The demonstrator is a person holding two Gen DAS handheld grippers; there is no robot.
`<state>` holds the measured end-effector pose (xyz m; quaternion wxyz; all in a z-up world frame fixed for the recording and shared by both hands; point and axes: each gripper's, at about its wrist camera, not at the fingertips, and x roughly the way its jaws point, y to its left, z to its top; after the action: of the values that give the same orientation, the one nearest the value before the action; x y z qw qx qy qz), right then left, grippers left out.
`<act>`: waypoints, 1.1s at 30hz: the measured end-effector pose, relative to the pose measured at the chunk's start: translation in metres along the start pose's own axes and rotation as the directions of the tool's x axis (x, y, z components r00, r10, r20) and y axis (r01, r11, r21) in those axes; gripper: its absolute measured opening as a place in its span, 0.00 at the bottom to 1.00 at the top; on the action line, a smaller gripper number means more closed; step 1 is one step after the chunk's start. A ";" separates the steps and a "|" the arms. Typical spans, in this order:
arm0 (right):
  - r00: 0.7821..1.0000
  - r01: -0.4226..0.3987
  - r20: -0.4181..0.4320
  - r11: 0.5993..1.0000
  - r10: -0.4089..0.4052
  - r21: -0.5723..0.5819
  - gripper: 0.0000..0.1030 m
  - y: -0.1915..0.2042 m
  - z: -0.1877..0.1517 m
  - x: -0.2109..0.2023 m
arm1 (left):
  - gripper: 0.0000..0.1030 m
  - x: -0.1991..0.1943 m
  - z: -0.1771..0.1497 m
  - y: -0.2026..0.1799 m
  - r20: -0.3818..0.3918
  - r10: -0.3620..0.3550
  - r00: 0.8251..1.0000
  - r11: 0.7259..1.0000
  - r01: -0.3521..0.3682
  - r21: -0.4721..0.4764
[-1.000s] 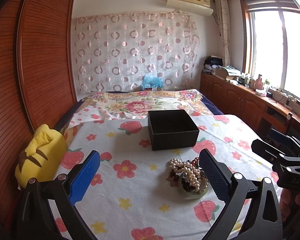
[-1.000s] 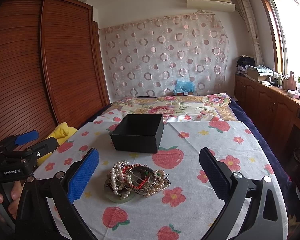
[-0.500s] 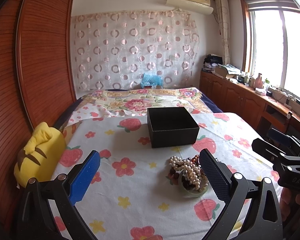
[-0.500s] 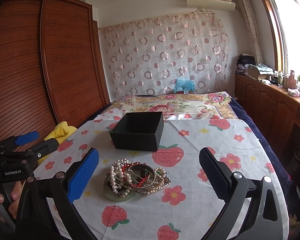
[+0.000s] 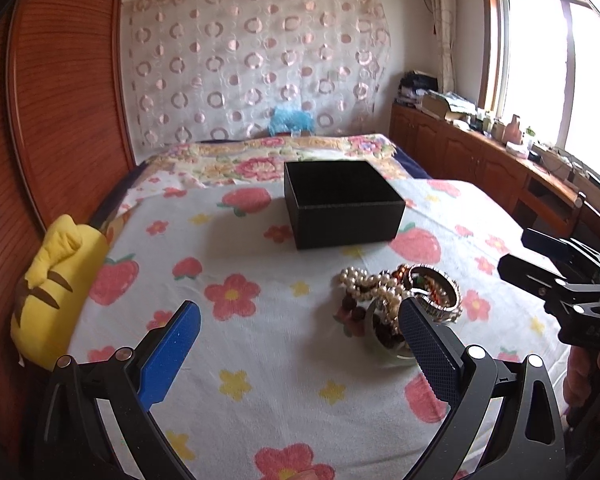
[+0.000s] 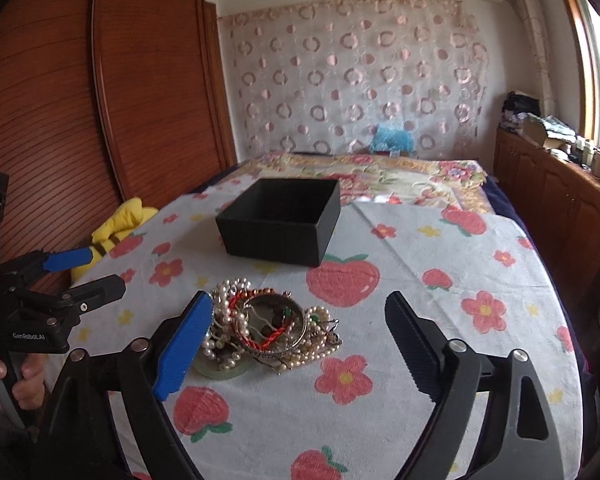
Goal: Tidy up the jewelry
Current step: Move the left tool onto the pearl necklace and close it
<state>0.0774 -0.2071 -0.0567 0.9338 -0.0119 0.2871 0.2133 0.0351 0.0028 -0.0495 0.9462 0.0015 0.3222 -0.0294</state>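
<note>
A tangled pile of jewelry [image 6: 266, 326], with pearl strands, a silver bangle, a red cord and a pale green bangle, lies on the flowered cloth. It also shows in the left wrist view [image 5: 396, 308]. An open, empty black box [image 6: 282, 220] stands behind the pile, also seen in the left wrist view [image 5: 342, 204]. My right gripper [image 6: 300, 344] is open and empty, just above and before the pile, its blue finger beside the pearls. My left gripper [image 5: 300, 354] is open and empty, left of the pile, its dark finger in front of it.
A yellow plush toy [image 5: 54, 284] lies at the cloth's left edge by the wooden wardrobe [image 5: 60, 100]. A wooden counter [image 5: 500, 160] with clutter runs along the right under the window. A folded flowered quilt [image 6: 380, 176] lies behind the box.
Both grippers have moved forward and lower toward the jewelry pile, which now looks larger and closer. Both stay open. Nothing on the cloth has moved.
</note>
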 end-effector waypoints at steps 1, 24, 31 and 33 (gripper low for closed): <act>1.000 -0.012 -0.021 1.000 0.012 -0.007 0.82 0.000 -0.001 0.006 | 0.93 0.003 -0.001 0.001 -0.008 -0.004 1.000 1.000 0.004 0.001; 0.955 -0.161 -0.267 0.982 0.129 -0.099 0.59 0.011 -0.009 0.078 | 0.93 0.035 -0.017 0.010 -0.123 -0.060 0.991 0.998 0.059 -0.006; 0.969 -0.144 -0.214 0.986 0.123 -0.085 0.59 0.000 -0.007 0.056 | 0.93 0.041 -0.008 -0.001 -0.131 -0.105 0.986 0.994 0.108 0.015; 0.973 -0.132 -0.201 0.988 0.114 -0.082 0.59 -0.004 -0.006 0.049 | 0.93 0.043 -0.003 -0.006 -0.131 -0.117 0.984 0.992 0.121 0.020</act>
<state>0.1126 -0.1919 -0.0886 0.8843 -0.0592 0.3674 0.2819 0.0671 -0.0055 -0.0783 0.9198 -0.0026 0.3819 -0.0904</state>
